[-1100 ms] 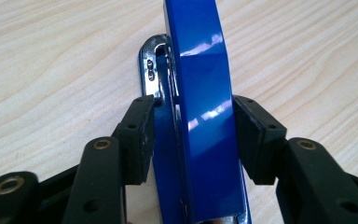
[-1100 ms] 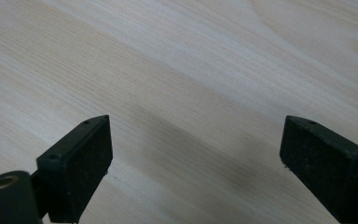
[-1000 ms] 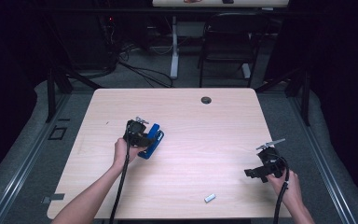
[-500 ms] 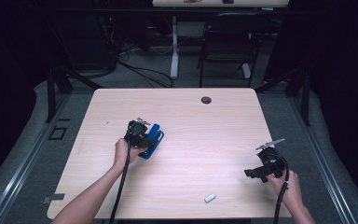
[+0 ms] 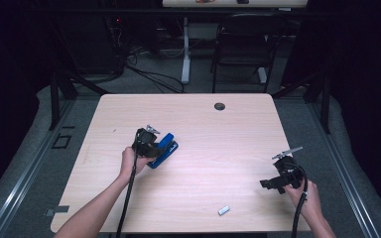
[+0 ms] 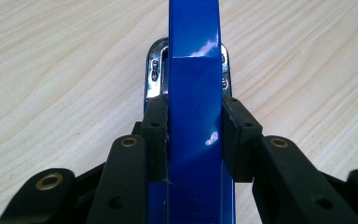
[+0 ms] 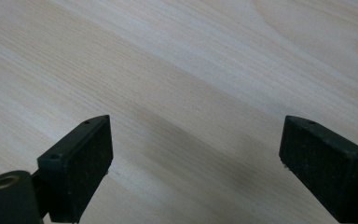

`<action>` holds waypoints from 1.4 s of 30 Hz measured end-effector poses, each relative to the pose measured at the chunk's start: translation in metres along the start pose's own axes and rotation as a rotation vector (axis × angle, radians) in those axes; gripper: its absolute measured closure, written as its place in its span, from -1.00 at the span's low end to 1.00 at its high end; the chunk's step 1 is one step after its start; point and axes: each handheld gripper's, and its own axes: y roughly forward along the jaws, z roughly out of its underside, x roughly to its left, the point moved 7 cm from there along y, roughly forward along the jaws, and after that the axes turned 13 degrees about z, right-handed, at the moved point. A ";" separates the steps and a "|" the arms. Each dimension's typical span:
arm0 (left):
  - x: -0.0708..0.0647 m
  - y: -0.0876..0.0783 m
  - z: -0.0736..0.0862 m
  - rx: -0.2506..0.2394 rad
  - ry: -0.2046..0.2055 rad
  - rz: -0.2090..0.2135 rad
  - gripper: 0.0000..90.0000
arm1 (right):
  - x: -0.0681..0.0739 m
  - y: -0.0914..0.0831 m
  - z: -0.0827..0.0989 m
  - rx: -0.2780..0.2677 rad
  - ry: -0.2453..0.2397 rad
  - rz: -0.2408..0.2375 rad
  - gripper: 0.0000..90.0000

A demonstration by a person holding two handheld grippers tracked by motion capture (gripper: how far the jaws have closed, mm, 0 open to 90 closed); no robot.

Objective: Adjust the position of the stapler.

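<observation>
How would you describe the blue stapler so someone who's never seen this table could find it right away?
Start at the light wooden table and look left of its middle, where the left gripper is shut on the blue stapler. It is glossy blue with a chrome front end, unlike the small pale piece lying near the table's front edge.

The jaws of the left gripper [image 6: 193, 135] have just been closing and are now being pressed against both sides of the blue stapler [image 6: 195, 93], which is being clamped between them on the table [image 5: 238, 139].
</observation>
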 end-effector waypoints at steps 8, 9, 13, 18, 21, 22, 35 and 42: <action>-0.002 -0.009 -0.004 -0.022 0.046 0.019 0.47 | 0.000 0.000 -0.001 -0.001 -0.005 0.000 -0.80; -0.003 -0.011 -0.005 -0.028 0.056 0.019 0.47 | 0.001 0.000 -0.001 -0.004 0.000 -0.006 -0.80; -0.011 -0.020 -0.010 -0.045 0.107 0.051 0.47 | 0.000 0.000 -0.001 0.001 -0.009 0.000 -0.80; -0.025 -0.023 -0.014 -0.048 0.166 0.098 0.48 | 0.001 0.001 -0.001 -0.003 0.006 -0.008 -0.80; -0.031 -0.022 -0.014 -0.036 0.181 0.120 0.48 | 0.001 0.001 0.000 0.003 -0.001 -0.010 -0.80; -0.033 -0.021 -0.014 -0.030 0.191 0.121 0.48 | 0.001 0.001 0.000 0.004 -0.003 -0.011 -0.80; -0.060 -0.021 -0.018 -0.046 0.256 0.193 0.49 | 0.001 0.000 0.000 0.005 -0.010 -0.009 -0.80; -0.086 -0.015 -0.021 -0.052 0.299 0.243 0.49 | 0.001 0.000 -0.001 0.003 -0.011 -0.011 -0.80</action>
